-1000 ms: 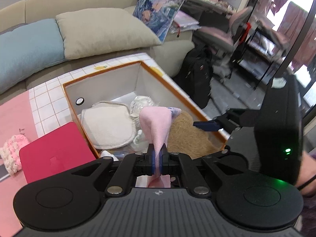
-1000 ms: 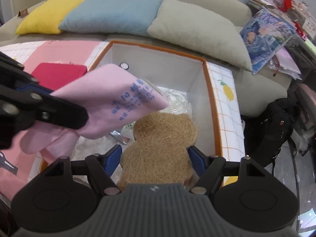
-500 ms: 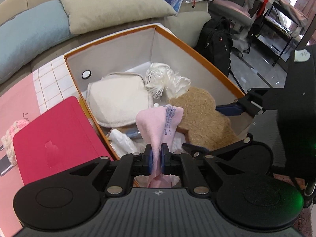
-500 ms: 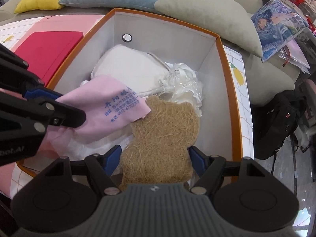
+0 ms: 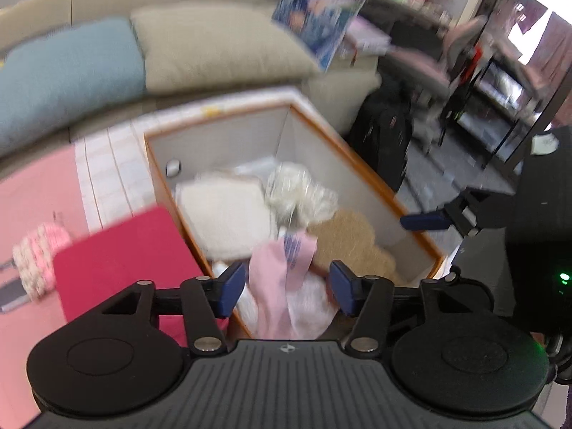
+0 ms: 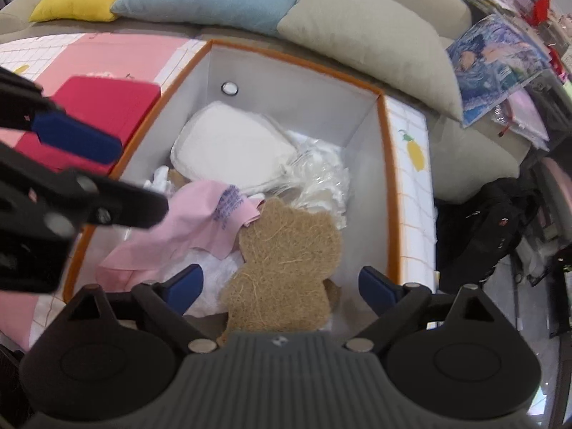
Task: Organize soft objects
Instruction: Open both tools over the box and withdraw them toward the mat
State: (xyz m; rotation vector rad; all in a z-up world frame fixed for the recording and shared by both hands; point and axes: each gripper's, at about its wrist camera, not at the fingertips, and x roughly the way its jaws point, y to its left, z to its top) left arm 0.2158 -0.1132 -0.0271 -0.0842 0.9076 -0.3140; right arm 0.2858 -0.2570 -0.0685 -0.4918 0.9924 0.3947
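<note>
- Our left claw point(image 5: 287, 287) has just been opening; the pink cloth point(image 5: 282, 279) lies loose between its jaws, inside the box point(image 6: 388, 193).
- Our right claw point(image 6: 280, 291), also just widened, straddles the brown pad point(image 6: 286, 264) in the box without touching it.

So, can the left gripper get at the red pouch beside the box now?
Probably yes: the left gripper is open, nothing covers the red pouch, and the pink cloth lies released in the box.

The pink cloth point(image 6: 200, 221) carries blue printed lines, too small and blurred to read.
</note>
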